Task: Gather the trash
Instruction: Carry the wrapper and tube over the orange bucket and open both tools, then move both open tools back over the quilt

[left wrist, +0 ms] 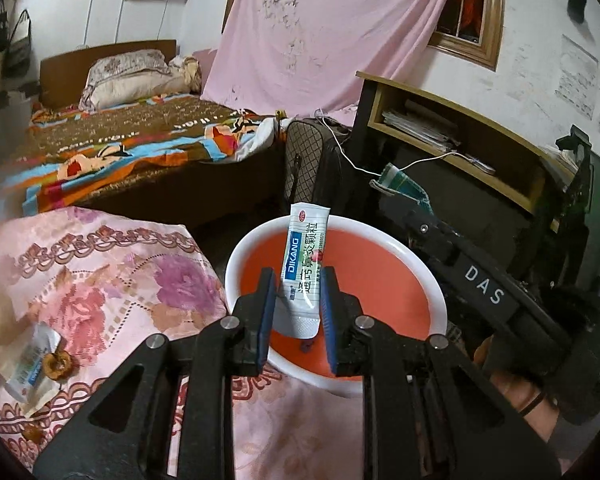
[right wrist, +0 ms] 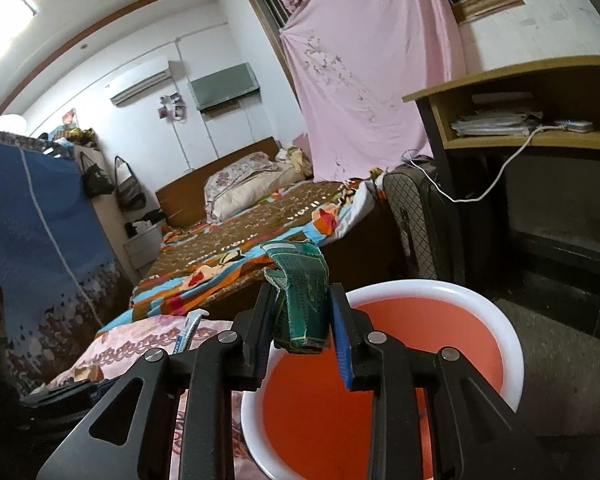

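My left gripper (left wrist: pixel 299 312) is shut on a white and blue medicine sachet (left wrist: pixel 305 264) and holds it upright over an orange basin with a white rim (left wrist: pixel 236 264). My right gripper (right wrist: pixel 303 336) is shut on a crumpled green wrapper (right wrist: pixel 302 300) above the same basin (right wrist: pixel 512 344). The right gripper with the green wrapper (left wrist: pixel 400 184) shows at the basin's far right in the left wrist view. More trash lies on the pink floral cloth (left wrist: pixel 100 280): a torn sachet (left wrist: pixel 28 364) and a brown dried scrap (left wrist: pixel 58 366).
A bed with a colourful cover (left wrist: pixel 140 148) stands behind. A dark suitcase (left wrist: pixel 312 160) and a desk with a shelf (left wrist: pixel 460 128) stand at the right, with a white cable hanging. A pink sheet (left wrist: pixel 320 32) covers the window.
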Available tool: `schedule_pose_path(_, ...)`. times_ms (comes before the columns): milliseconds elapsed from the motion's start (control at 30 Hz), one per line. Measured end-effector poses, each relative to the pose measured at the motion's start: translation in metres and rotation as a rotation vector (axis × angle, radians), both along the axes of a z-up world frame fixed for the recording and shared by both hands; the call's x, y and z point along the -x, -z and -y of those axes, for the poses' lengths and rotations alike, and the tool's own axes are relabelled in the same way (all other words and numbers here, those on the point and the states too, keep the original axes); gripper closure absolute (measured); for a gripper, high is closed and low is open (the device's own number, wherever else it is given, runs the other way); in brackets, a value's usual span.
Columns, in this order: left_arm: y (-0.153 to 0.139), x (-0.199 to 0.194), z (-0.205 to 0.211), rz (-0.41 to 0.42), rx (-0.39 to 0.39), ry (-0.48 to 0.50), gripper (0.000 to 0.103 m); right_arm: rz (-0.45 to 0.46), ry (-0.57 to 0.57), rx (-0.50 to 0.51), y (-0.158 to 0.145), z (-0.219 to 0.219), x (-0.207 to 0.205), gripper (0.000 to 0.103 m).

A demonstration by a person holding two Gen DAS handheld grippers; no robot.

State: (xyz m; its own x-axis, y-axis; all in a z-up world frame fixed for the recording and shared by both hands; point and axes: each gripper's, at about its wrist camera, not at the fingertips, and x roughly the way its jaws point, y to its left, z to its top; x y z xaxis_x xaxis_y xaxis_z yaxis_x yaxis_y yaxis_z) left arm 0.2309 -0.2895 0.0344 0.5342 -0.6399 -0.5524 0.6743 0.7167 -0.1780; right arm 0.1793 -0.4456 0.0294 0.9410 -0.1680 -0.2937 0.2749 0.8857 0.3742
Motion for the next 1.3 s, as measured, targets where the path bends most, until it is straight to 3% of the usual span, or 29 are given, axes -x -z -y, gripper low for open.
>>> schedule_pose_path(333, -0.001, -0.011, -0.002, -0.047, 0.018, -0.015, 0.089, -0.011, 0.019, -0.026, 0.002, 0.003, 0.001, 0.063)
schedule_pose_path(600, -0.007, -0.013, -0.034, -0.014, 0.068, -0.135, 0.078, 0.031, 0.000, 0.012, -0.005, -0.005, 0.003, 0.059)
schedule_pose_path(800, -0.016, -0.006, -0.068, 0.060, 0.098, -0.256, 0.068, 0.094, -0.040, 0.089, -0.015, -0.024, 0.006, 0.056)
schedule_pose_path(1000, -0.027, 0.009, -0.106, 0.155, 0.144, -0.359, 0.061, 0.157, -0.091, 0.127, -0.024, -0.044, 0.008, 0.035)
schedule_pose_path(1200, -0.036, 0.029, -0.145, 0.263, 0.158, -0.472, 0.044, 0.226, -0.164, 0.155, -0.032, -0.068, 0.010, 0.028)
schedule_pose_path(1300, -0.037, 0.035, -0.159, 0.284, 0.164, -0.521, 0.029, 0.257, -0.200, 0.174, -0.037, -0.084, 0.011, 0.020)
